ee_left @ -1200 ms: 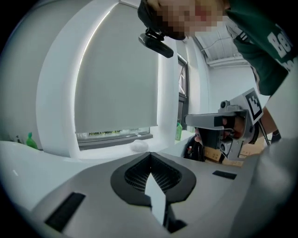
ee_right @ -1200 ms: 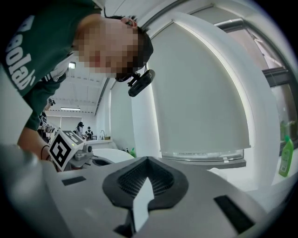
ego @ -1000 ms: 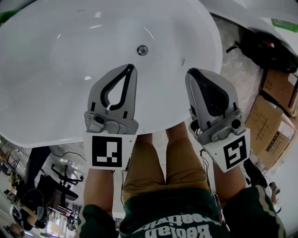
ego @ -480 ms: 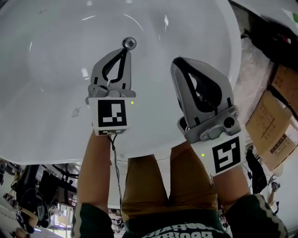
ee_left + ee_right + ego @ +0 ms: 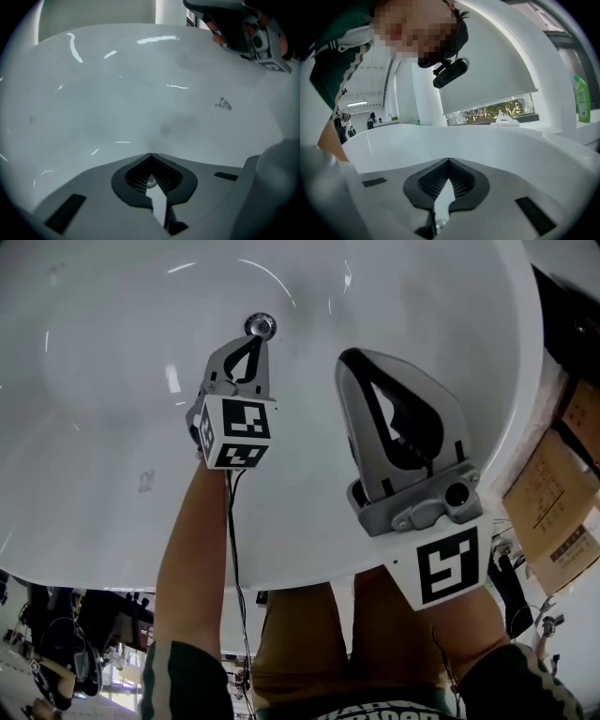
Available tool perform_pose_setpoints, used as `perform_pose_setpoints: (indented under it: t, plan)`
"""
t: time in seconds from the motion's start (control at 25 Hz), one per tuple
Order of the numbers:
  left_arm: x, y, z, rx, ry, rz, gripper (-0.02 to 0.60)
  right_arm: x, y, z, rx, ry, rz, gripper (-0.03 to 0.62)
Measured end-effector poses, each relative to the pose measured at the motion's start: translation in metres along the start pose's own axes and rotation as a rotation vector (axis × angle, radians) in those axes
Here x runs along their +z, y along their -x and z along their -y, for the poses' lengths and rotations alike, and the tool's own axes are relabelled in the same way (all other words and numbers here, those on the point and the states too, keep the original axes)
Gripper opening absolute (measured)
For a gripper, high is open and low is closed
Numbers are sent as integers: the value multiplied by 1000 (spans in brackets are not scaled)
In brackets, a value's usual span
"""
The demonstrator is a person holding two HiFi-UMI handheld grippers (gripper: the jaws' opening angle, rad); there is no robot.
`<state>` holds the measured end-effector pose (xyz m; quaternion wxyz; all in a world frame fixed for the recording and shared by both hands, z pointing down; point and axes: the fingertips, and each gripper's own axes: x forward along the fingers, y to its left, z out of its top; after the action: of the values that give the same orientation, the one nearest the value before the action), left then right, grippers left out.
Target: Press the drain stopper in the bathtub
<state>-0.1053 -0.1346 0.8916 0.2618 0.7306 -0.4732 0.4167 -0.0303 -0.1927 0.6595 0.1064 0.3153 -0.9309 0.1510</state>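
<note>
At the upper middle of the head view, the left claw points up the frame with its 2 jaws pressed together, their joined tips right at the lower edge of the drain stopper. In that view tips and stopper appear to touch, though real contact cannot be told. In the left gripper view the left claw is likewise closed to a point, nothing pinched, and a small shiny rounded spot shows through the gap behind the tips. Behind the jaws sits the marker cube, and the person's bare left forearm runs down from it to the lower left of the frame.

Just right of centre, the right claw is raised nearer the camera, well apart from the stopper, jaws also pressed together and empty. The right gripper view confirms the right claw closed at the tips. Its body also shows at the upper right of the left gripper view.

Around both lies the white bathtub, its glossy basin filling most of the head view, the stopper set in its floor at the upper middle. Beyond the tub's right rim, cardboard boxes stand at the right edge. A green bottle stands at the right edge of the right gripper view.
</note>
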Motion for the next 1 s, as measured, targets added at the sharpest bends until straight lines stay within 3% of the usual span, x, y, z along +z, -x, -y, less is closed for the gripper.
perform_pose_setpoints:
  t: [0.28, 0.56, 1.0]
  plan:
    - [-36, -49, -11, -15, 37, -94, 6, -10, -9, -2, -2, 19, -42, 12]
    - [-51, -88, -8, -39, -43, -183, 6, -14, -12, -2, 30, -9, -69, 11]
    - [-91, -113, -7, -30, -73, -288, 6, -20, -15, -4, 28, 7, -92, 11]
